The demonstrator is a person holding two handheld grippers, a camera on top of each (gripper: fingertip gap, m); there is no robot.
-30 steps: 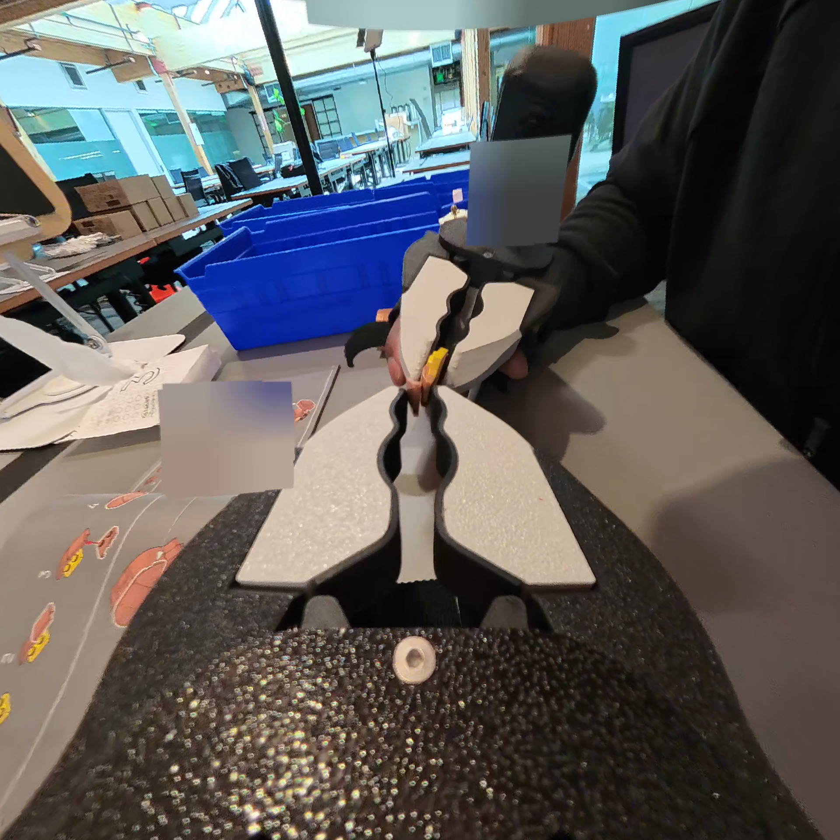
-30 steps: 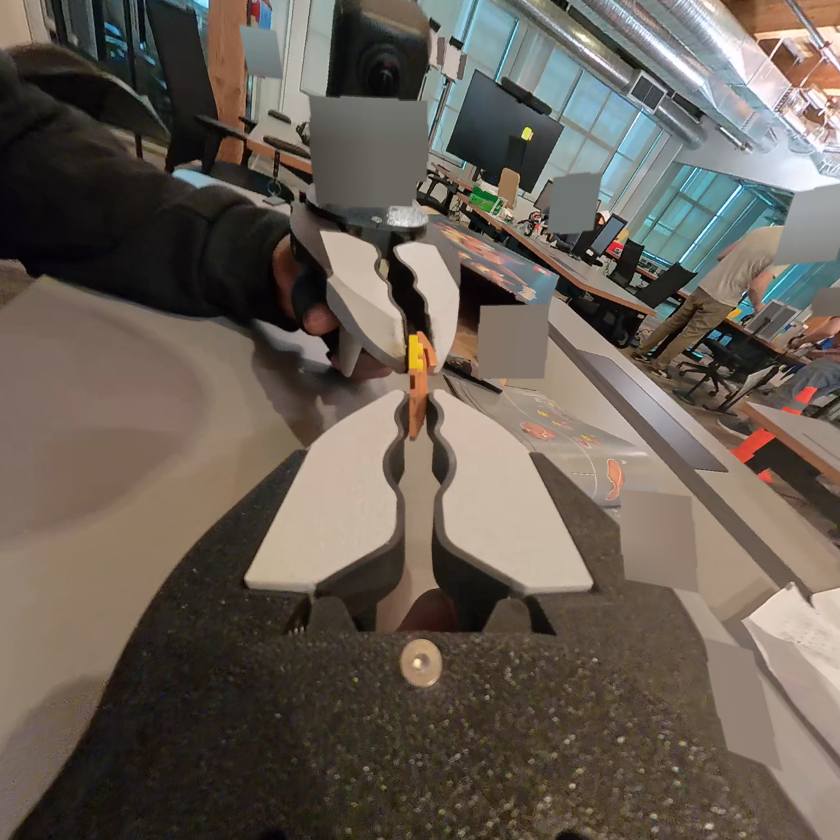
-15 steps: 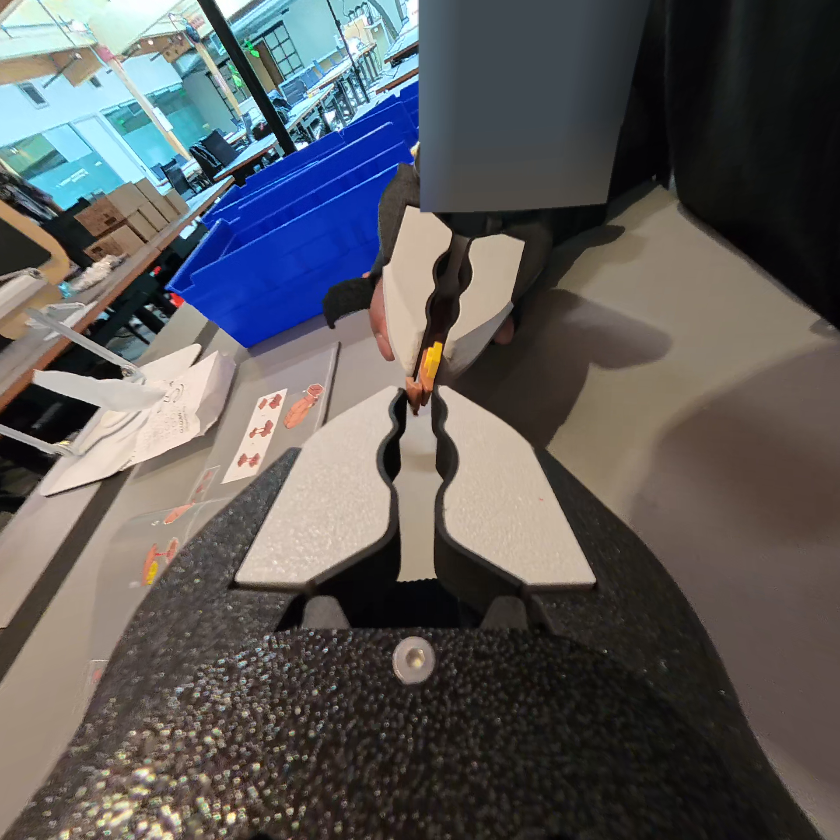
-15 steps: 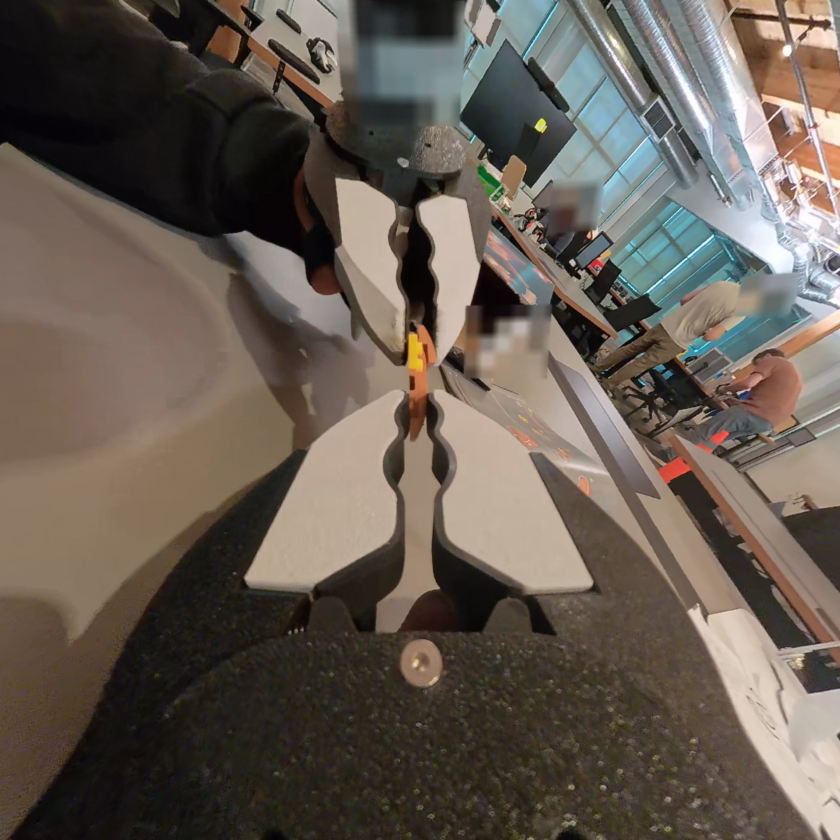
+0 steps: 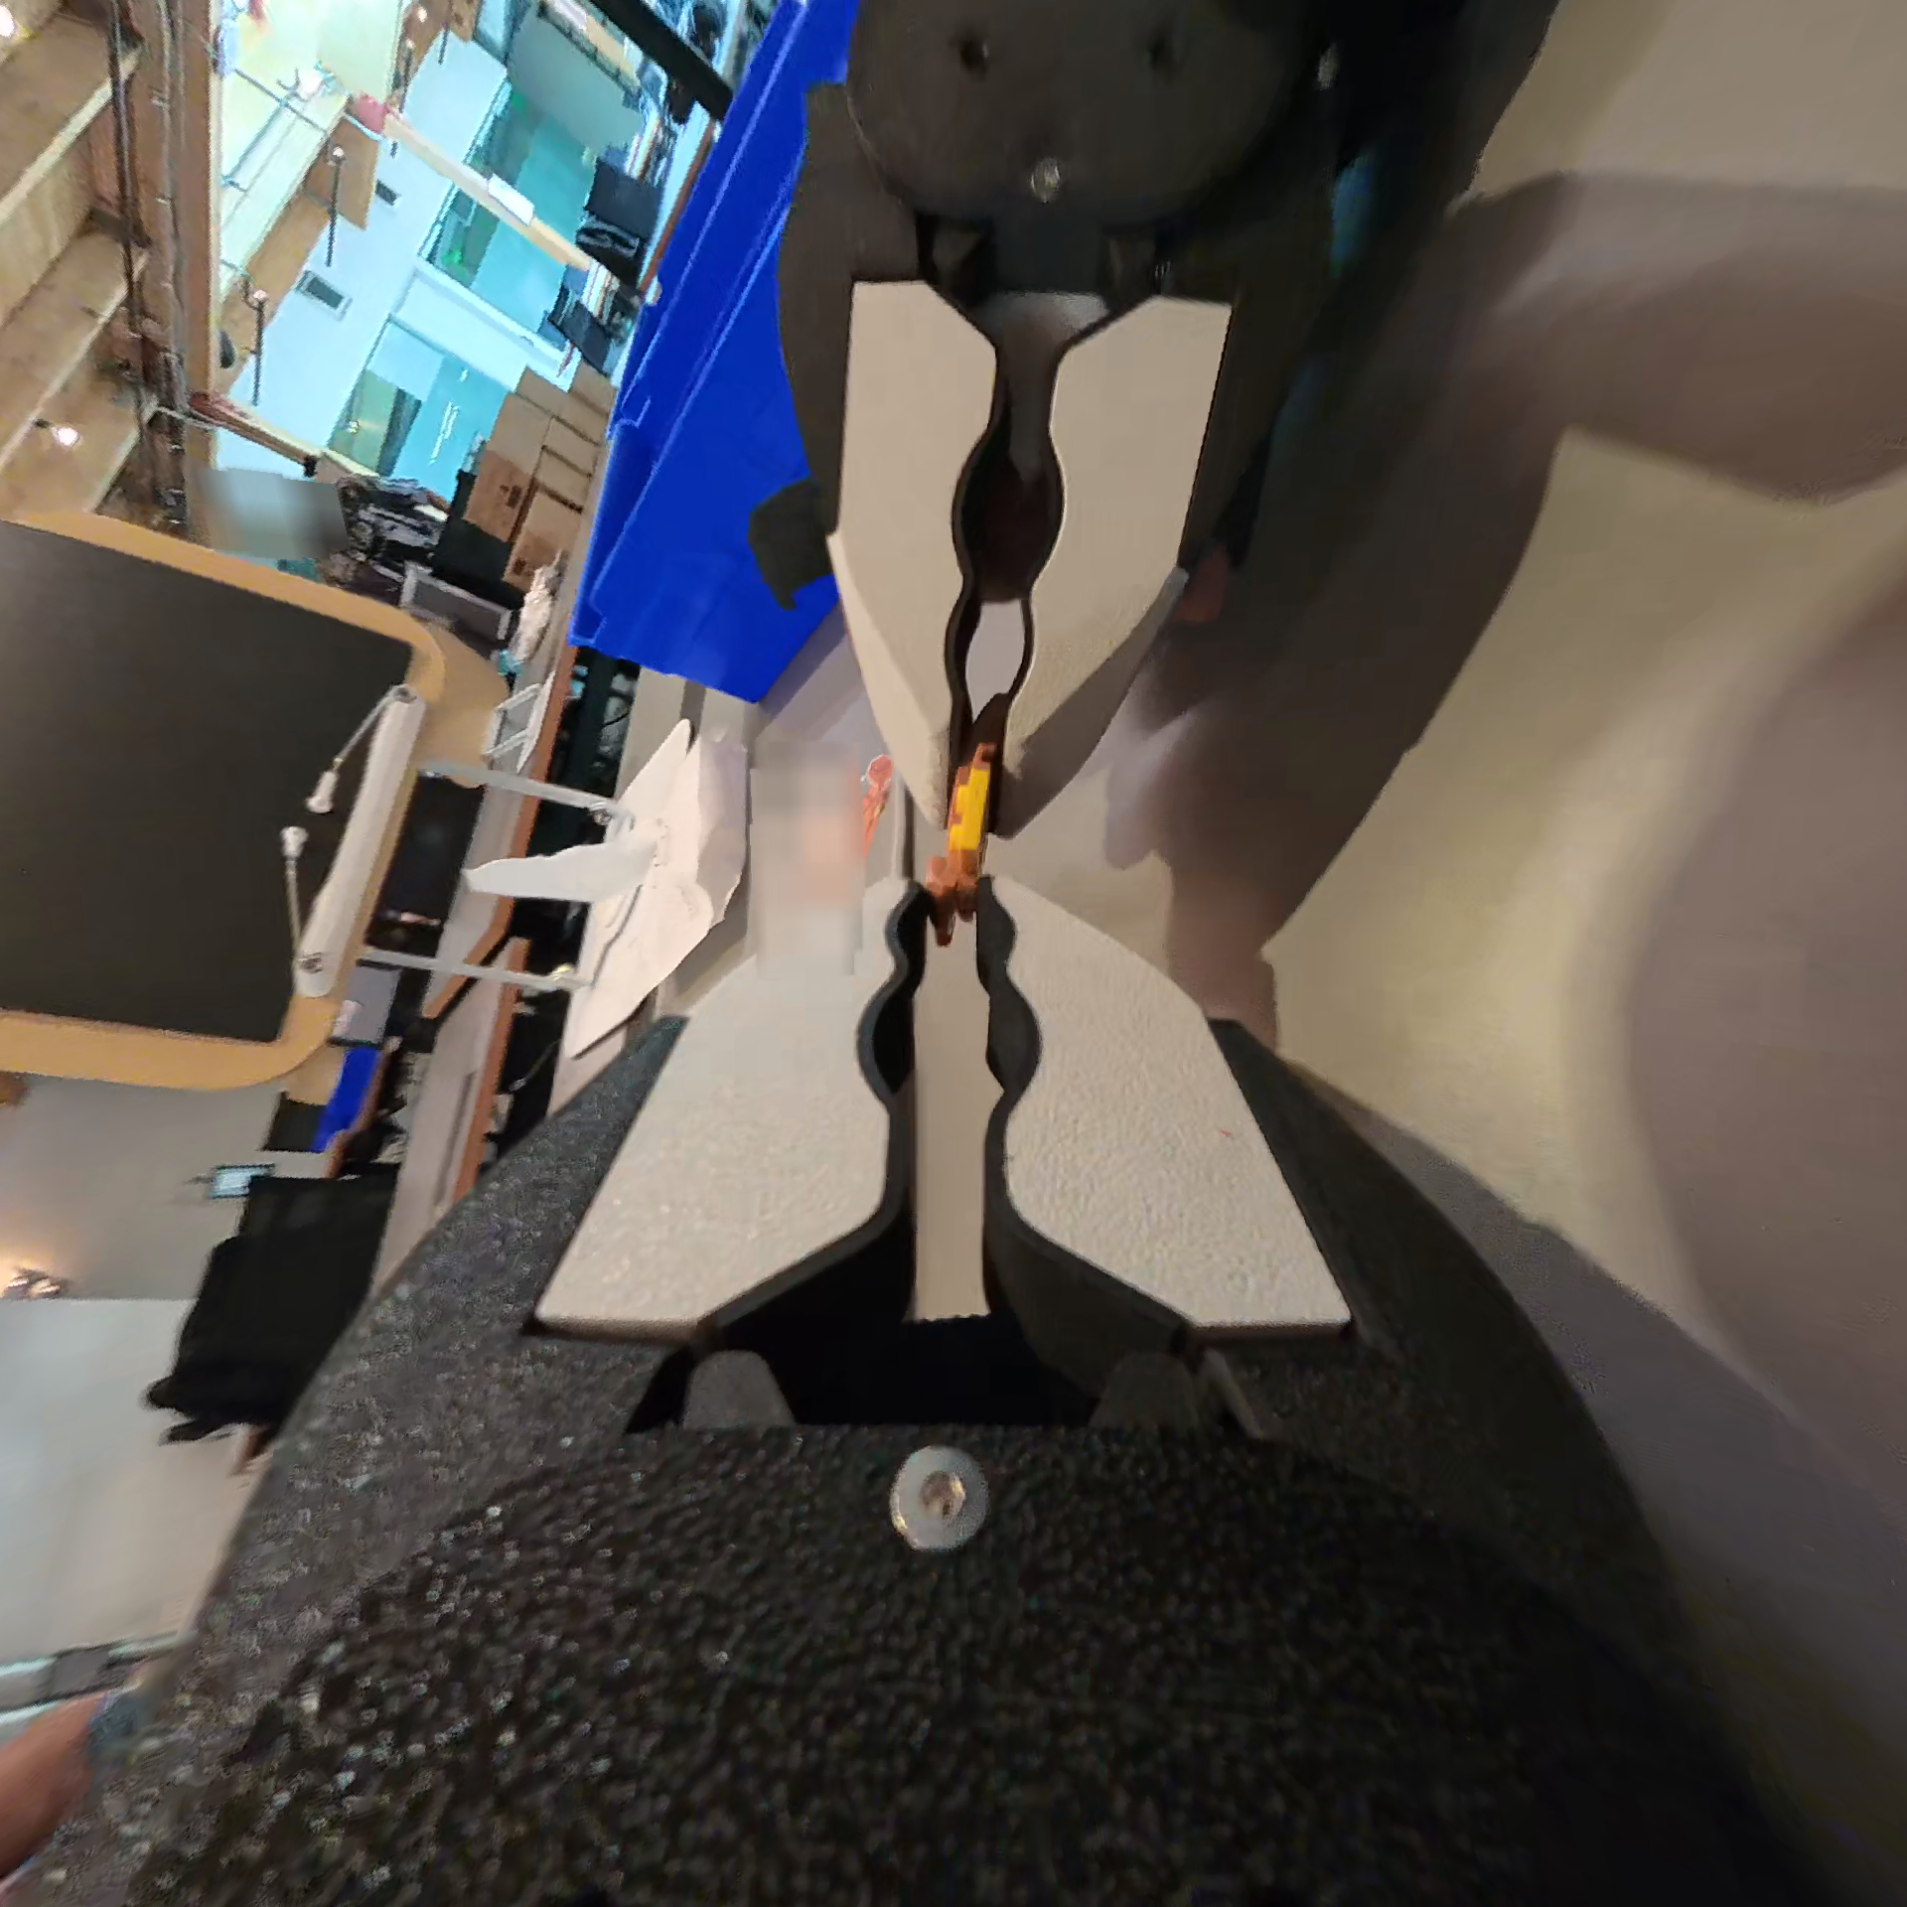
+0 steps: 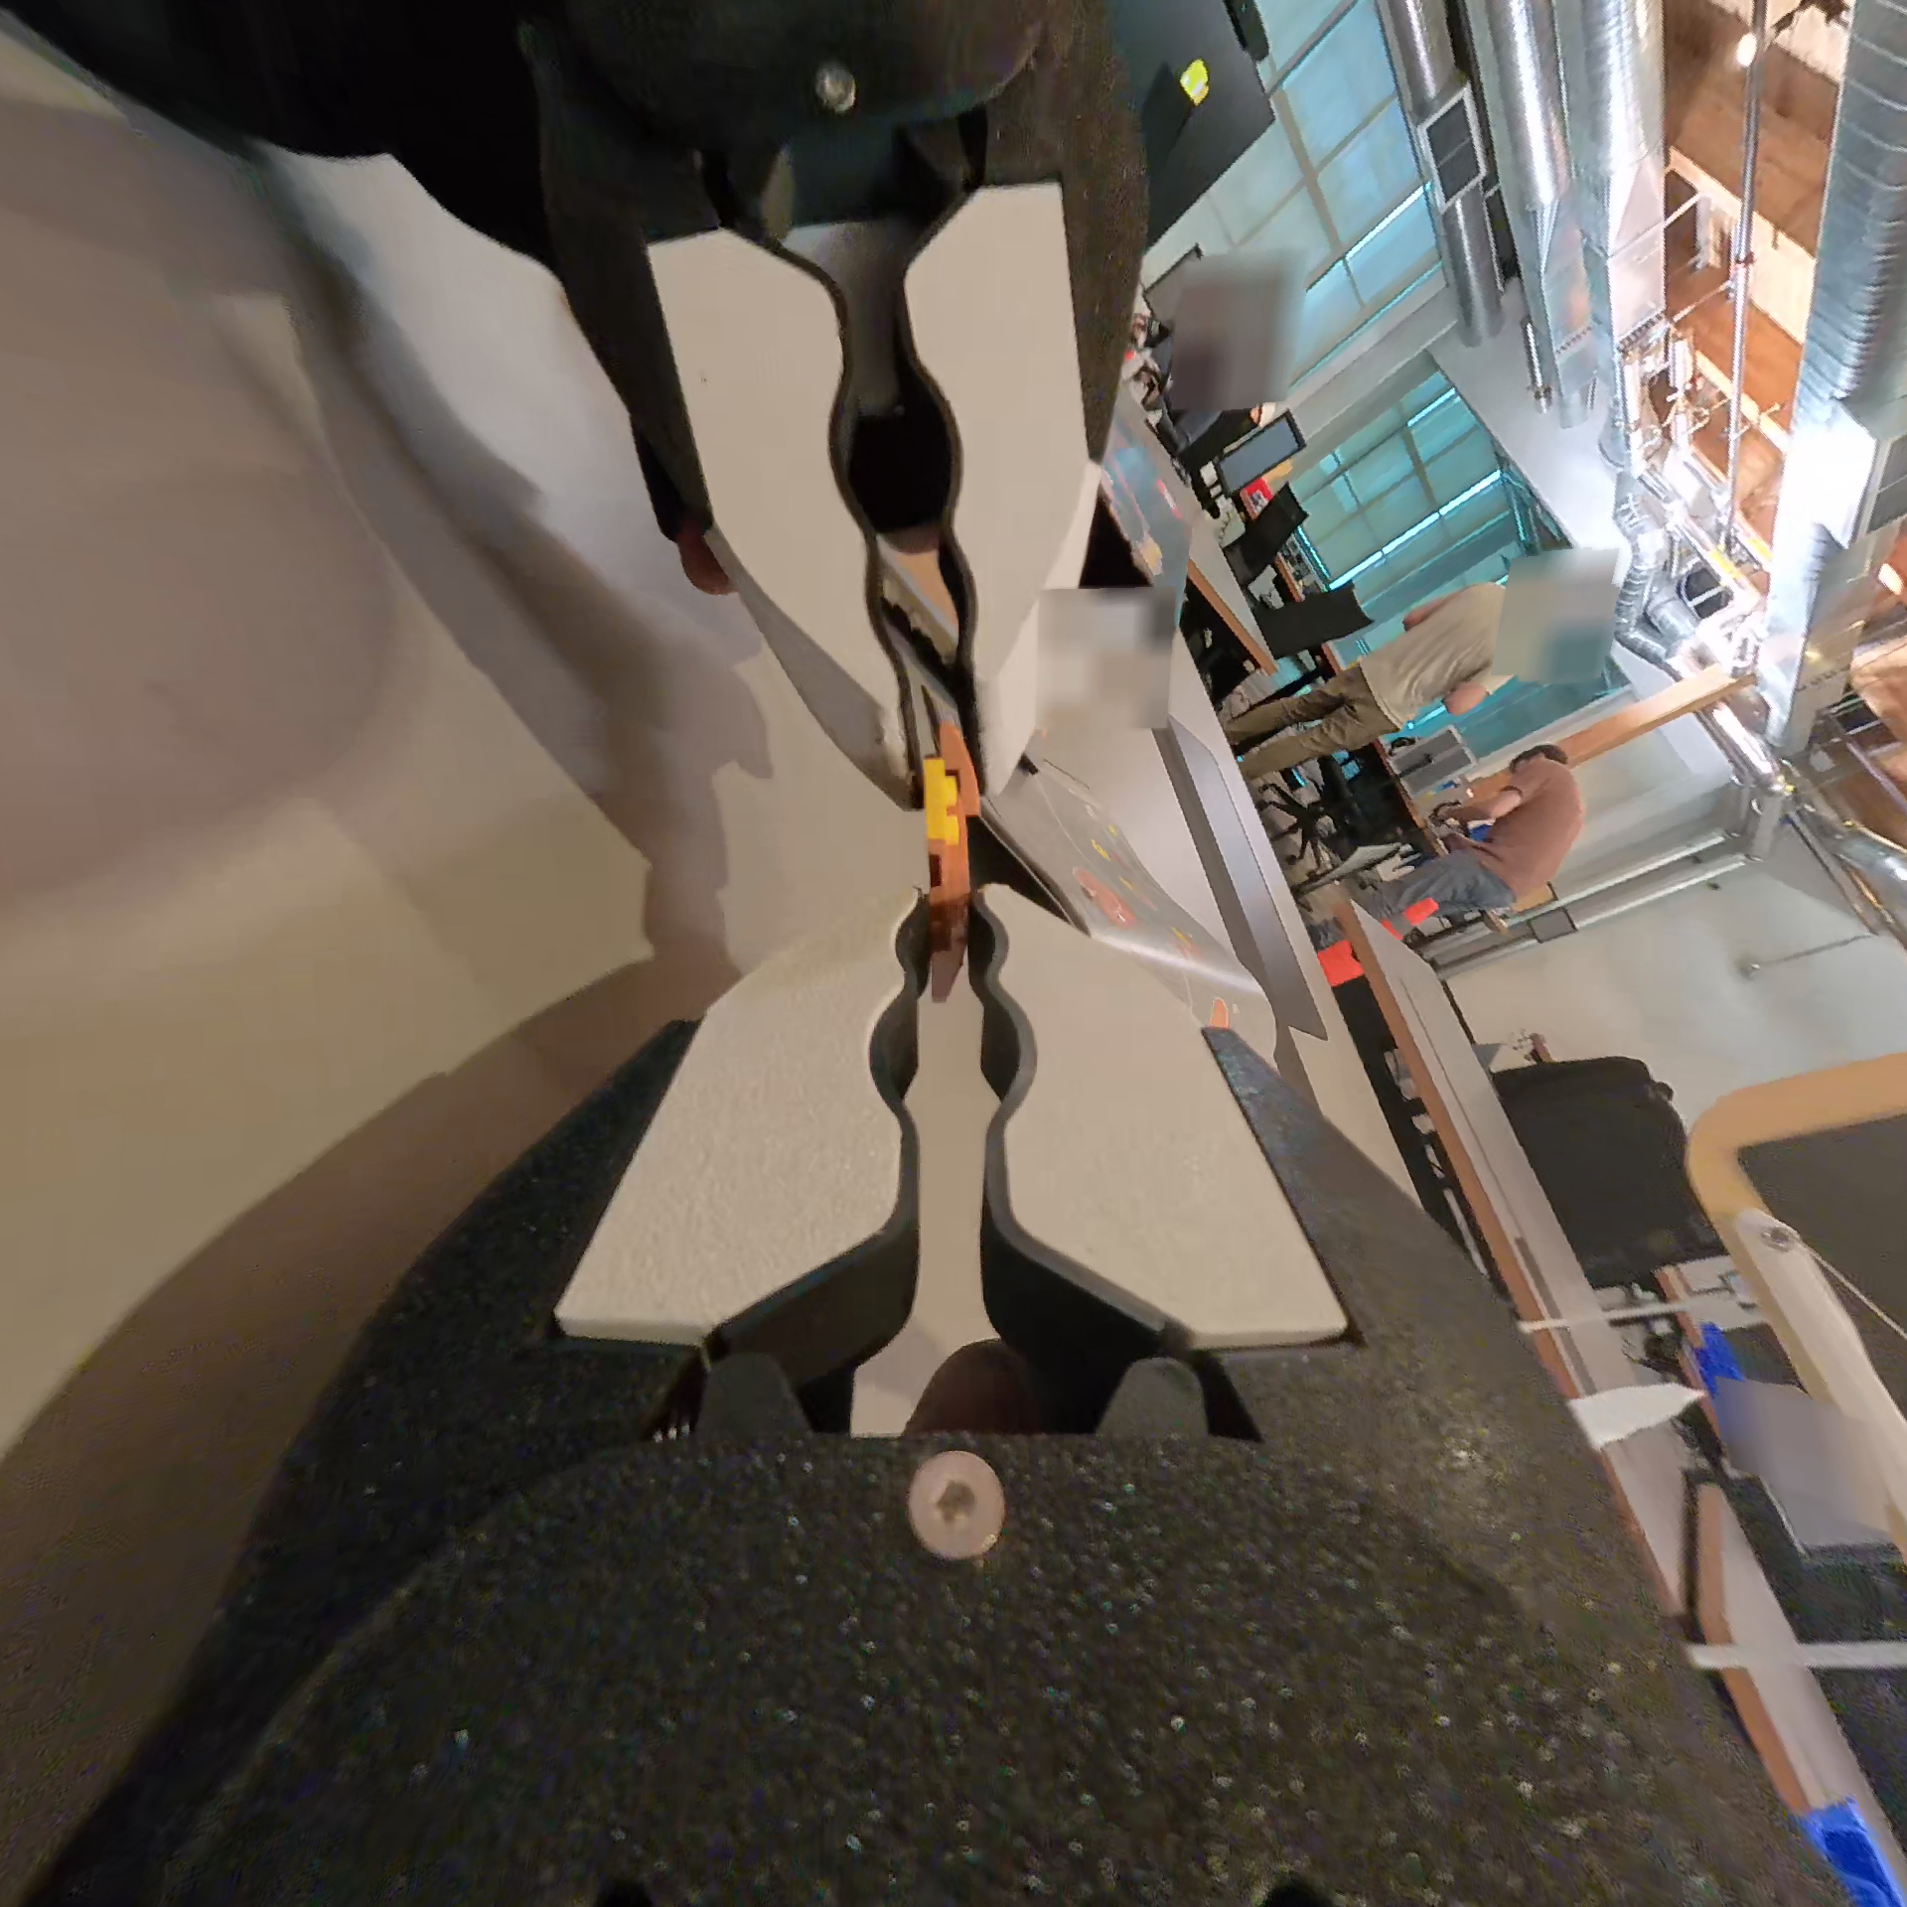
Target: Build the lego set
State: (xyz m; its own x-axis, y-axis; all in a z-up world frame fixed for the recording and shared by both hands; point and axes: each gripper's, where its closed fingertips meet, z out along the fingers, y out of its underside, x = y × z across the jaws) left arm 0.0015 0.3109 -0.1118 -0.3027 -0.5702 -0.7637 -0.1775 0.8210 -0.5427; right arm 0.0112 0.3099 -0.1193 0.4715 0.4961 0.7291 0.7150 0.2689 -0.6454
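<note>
A small brick piece, orange-brown with a yellow brick on it [image 5: 968,810], is held in the air between my two grippers, which face each other tip to tip. In the left wrist view, my left gripper [image 5: 949,906] is shut on its orange-brown near end. The right gripper [image 5: 970,784] comes in from above and grips the far end beside the yellow brick. In the right wrist view, my right gripper [image 6: 949,929] is shut on the orange-brown end of the piece [image 6: 944,826]. The left gripper [image 6: 944,764] clamps the other end. Both views are tilted sideways.
The grey table [image 5: 1600,929] lies under the grippers. Blue bins [image 5: 712,413] and white papers [image 5: 660,877] are on its far side. A sheet with printed pictures [image 6: 1135,887] lies on the table. A dark board with a tan frame [image 5: 155,774] stands nearby. People [image 6: 1496,826] are in the background. Both grippers' tips are close together, under 4 cm apart.
Both grippers have rolled together about a quarter turn and stayed tip to tip, so both views now show the room sideways. The brick piece stays gripped at both ends.
</note>
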